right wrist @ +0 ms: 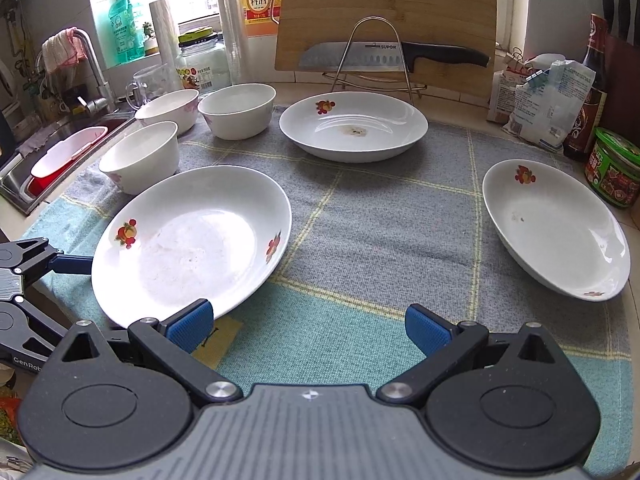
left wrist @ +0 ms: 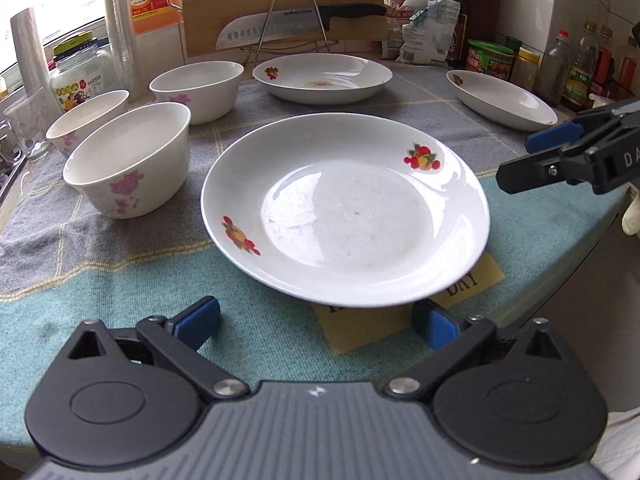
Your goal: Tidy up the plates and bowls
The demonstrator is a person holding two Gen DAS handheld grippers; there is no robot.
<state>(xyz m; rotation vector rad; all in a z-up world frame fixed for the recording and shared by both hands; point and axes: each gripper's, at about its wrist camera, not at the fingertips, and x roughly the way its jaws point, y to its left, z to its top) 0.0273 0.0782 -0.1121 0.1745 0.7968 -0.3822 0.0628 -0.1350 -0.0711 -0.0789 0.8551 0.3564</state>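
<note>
On the checked cloth (right wrist: 372,216) in front of you lie three white plates with fruit prints. The near plate (left wrist: 344,208) sits at the cloth's front edge, partly over a yellow label (left wrist: 472,280), its near rim tipped slightly up. The far plate (right wrist: 352,126) rests before the wooden cutting board (right wrist: 384,12), which leans at the back with a knife (right wrist: 392,56) held across a wire stand (right wrist: 376,60). The right plate (right wrist: 556,228) lies near the green-lidded jar (right wrist: 612,168).

To the left stand three white bowls with pink flowers, close together: the front bowl (left wrist: 128,160), the middle bowl (left wrist: 86,120) behind it and the back bowl (left wrist: 198,90) nearest the far plate.

Your left gripper (left wrist: 316,320) is spread wide just short of the near plate's rim, gripping nothing. Your right gripper (right wrist: 310,326) is likewise wide apart and empty, its left pad (right wrist: 192,324) just beside the same plate's edge; whether it touches, you cannot tell.
</note>
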